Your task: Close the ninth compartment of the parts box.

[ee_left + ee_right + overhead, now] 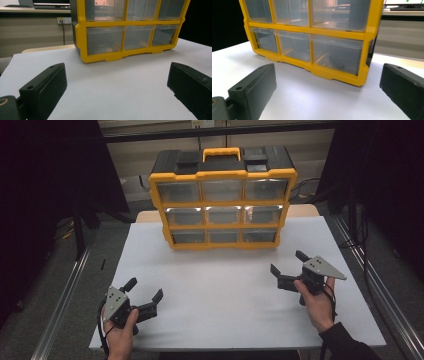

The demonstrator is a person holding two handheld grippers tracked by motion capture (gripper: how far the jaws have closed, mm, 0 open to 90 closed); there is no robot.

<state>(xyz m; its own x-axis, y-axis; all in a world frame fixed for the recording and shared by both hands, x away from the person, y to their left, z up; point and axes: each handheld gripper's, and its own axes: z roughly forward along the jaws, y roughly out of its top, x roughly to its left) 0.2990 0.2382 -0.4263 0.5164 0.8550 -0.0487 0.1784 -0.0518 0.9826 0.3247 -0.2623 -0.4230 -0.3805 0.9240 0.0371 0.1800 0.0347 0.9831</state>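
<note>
A yellow and black drawer cabinet [223, 200] with clear drawers in three rows stands at the back middle of the white table [230, 290]; all drawers look pushed in. My left gripper [146, 289] rests near the front left, held by a hand, jaws wide apart with nothing between them. My right gripper [288, 263] sits at the right, also open and empty. In the left gripper view the cabinet [127, 30] is ahead, past the gripper [117, 82]. In the right gripper view a dark object [335, 61] lies inside the bottom right drawer [337, 53], beyond the gripper [328, 85].
The white table top ends at a wooden strip [300, 211] behind the cabinet. Metal rails [65, 295] run along both sides of the table on the floor. Dark curtains flank the scene. A black cable [350, 240] hangs at the right.
</note>
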